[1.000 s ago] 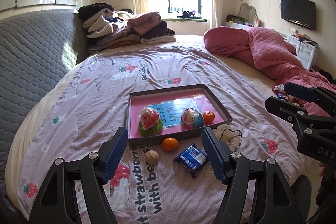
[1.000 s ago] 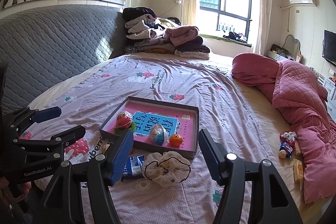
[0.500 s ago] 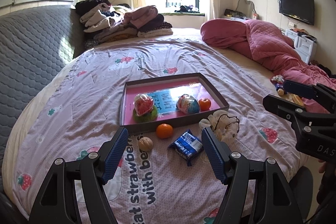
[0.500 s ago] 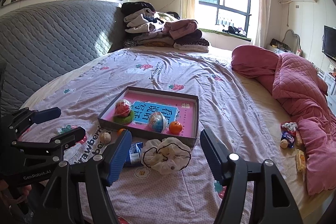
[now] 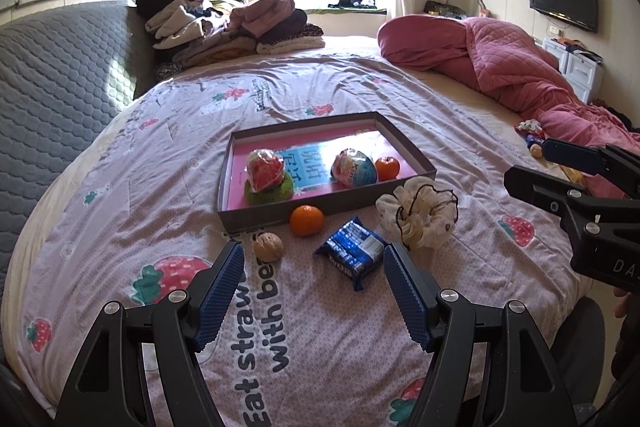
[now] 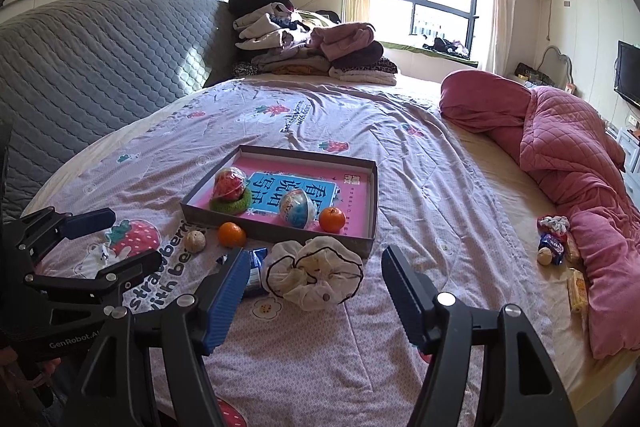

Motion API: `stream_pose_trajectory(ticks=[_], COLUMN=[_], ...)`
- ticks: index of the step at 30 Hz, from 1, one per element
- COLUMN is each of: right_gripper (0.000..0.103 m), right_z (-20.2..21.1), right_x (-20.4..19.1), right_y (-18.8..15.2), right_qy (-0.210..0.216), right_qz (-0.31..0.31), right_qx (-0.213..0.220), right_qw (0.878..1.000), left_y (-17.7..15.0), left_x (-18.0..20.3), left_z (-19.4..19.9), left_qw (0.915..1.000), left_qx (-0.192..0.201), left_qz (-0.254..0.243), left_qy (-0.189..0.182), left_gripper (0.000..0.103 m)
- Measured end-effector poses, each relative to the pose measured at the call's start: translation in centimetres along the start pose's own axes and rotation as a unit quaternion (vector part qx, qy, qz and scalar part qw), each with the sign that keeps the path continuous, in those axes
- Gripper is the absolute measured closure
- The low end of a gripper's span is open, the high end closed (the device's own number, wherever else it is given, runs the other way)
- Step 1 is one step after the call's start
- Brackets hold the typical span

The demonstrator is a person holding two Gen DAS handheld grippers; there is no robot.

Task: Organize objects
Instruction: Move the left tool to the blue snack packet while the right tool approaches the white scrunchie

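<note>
A shallow grey box (image 5: 416,157) (image 6: 372,203) with a pink floor lies on the bed. It holds a red wrapped ball on a green ring (image 5: 265,171), a wrapped toy egg (image 5: 354,167) and a small orange (image 5: 387,167). In front of it lie an orange (image 5: 306,220) (image 6: 231,234), a walnut (image 5: 268,246) (image 6: 195,241), a blue snack packet (image 5: 352,251) and a cream scrunchie (image 5: 420,217) (image 6: 316,273). My left gripper (image 5: 314,287) is open and empty just short of the walnut and packet. My right gripper (image 6: 314,291) is open and empty, just short of the scrunchie.
The bed has a lilac strawberry cover (image 5: 160,155). A pink quilt (image 6: 580,167) is bunched at the right, with small snacks (image 6: 554,247) beside it. Folded clothes (image 5: 228,23) are stacked at the far end. A grey padded headboard (image 6: 100,59) runs along the left.
Both grippers have pulled back and risen a little, so the box and loose items sit farther up the views. Both stay open and empty. No object has moved.
</note>
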State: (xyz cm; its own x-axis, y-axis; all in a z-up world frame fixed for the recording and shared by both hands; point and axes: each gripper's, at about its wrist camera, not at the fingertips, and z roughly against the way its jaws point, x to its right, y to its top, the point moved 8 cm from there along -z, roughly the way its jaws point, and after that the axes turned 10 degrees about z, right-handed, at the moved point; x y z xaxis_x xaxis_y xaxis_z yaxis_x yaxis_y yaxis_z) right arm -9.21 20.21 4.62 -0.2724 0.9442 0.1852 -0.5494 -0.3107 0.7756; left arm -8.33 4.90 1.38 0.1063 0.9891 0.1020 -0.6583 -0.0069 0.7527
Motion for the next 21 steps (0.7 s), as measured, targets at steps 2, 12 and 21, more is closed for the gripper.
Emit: stream_pose_trajectory(ticks=[2, 12, 21], right_gripper=[0.035, 0.035, 0.035], right_z=[-0.2, -0.8, -1.9], right_x=[0.0, 0.0, -0.3], right_y=[-0.3, -1.7, -2.8], right_qy=[0.0, 0.003, 0.005], right_qz=[-0.001, -0.001, -0.002], right_qx=[-0.003, -0.018, -0.031], right_qw=[1.0, 1.0, 1.0], left_y=[-0.5, -2.8, -4.2], left_x=[0.1, 1.3, 1.4], left_z=[-0.3, -1.7, -3.2], left_qw=[1.0, 0.9995, 0.999], left_qx=[-0.004, -0.017, -0.024], left_qz=[-0.002, -0.023, -0.028], left_qy=[0.0, -0.015, -0.027], left_gripper=[0.029, 0.029, 0.029])
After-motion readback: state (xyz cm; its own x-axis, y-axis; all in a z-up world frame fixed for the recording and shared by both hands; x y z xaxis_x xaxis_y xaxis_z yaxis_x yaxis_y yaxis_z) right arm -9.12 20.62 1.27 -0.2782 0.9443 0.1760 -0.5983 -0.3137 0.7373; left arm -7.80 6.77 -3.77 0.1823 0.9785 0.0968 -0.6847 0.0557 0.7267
